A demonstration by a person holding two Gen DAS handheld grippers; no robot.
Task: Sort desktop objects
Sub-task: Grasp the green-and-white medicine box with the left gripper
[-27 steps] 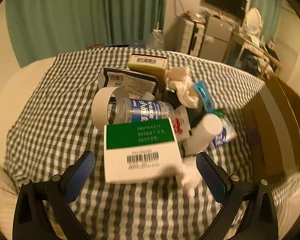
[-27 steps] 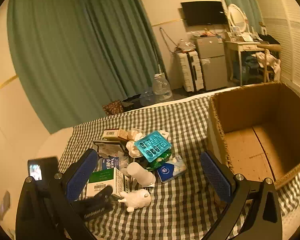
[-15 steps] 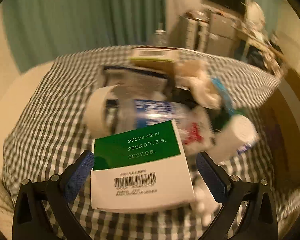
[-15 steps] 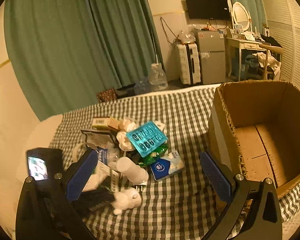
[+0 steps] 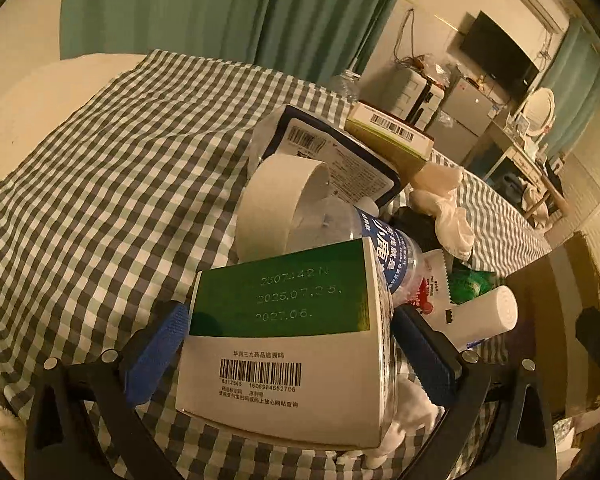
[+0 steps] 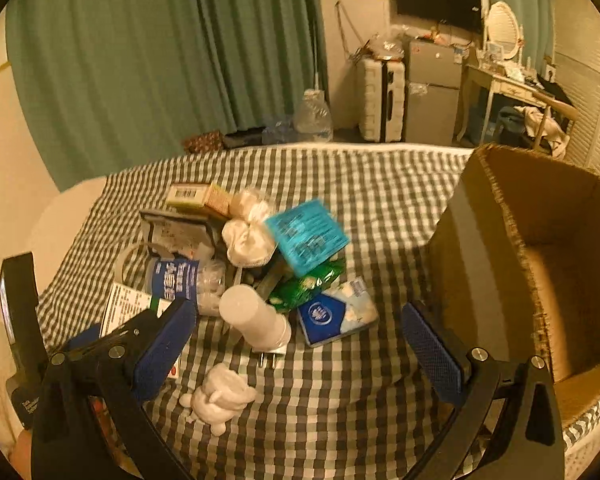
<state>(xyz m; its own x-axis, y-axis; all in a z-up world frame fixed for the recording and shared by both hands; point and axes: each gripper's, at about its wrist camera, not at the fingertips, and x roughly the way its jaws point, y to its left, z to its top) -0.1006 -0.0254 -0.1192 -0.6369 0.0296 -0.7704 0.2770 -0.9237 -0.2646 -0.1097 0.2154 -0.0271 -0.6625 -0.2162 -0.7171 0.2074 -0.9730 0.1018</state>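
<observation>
My left gripper (image 5: pixel 288 344) is shut on a green and white medicine box (image 5: pixel 284 340), its blue pads pressed on both sides. Behind it lies the pile: a tape roll (image 5: pixel 276 200), a water bottle (image 5: pixel 384 248) and a white cylinder (image 5: pixel 484 316). My right gripper (image 6: pixel 300 336) is open and empty above the checked cloth (image 6: pixel 380 208). In the right wrist view the pile shows a teal packet (image 6: pixel 306 236), a white cylinder (image 6: pixel 256 316), a blue tissue pack (image 6: pixel 336 316) and a white figurine (image 6: pixel 220 396). The medicine box shows partly (image 6: pixel 124 308) behind my right gripper's left finger.
An open cardboard box (image 6: pixel 540 264) stands at the right edge of the cloth. A flat dark package (image 5: pixel 340 156) and a yellowish carton (image 5: pixel 388 136) lie at the back of the pile. Green curtains, a suitcase and a small fridge stand behind.
My left gripper has moved forward around the medicine box and closed on it. My right gripper has drifted closer to the pile, still open.
</observation>
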